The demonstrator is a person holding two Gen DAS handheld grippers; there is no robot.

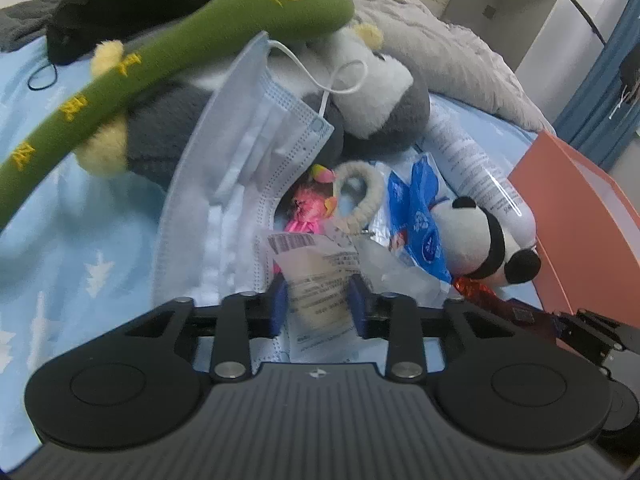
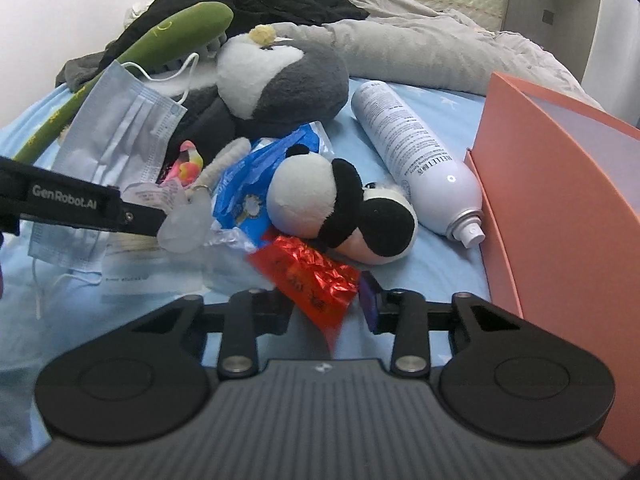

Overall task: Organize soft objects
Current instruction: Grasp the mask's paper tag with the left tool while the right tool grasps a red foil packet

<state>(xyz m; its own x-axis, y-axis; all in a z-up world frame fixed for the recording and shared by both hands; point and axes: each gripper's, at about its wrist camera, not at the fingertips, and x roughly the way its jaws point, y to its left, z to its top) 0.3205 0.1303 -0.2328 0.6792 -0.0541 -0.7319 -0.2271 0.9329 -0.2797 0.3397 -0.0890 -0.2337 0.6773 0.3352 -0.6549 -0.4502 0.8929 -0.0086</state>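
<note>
A pile lies on the blue star bedsheet point(image 1: 80, 216). In the left wrist view my left gripper point(image 1: 318, 304) is shut on a clear plastic packet point(image 1: 320, 292) with printed labels, attached to a pink toy point(image 1: 308, 204) with a cream loop. A blue face mask point(image 1: 248, 152), a grey and white plush bird point(image 1: 376, 100) and a green plush stick point(image 1: 160, 52) lie behind. In the right wrist view my right gripper point(image 2: 330, 304) is around a red foil wrapper point(image 2: 312, 276), jaws still apart. The small panda plush point(image 2: 340, 212) lies just beyond it.
An orange open box point(image 2: 560, 208) stands at the right. A white spray can point(image 2: 416, 160) lies beside it. A blue plastic wrapper point(image 2: 256, 184) lies by the panda. Black clothes point(image 2: 248, 0) and a grey quilt point(image 2: 420, 44) are at the back.
</note>
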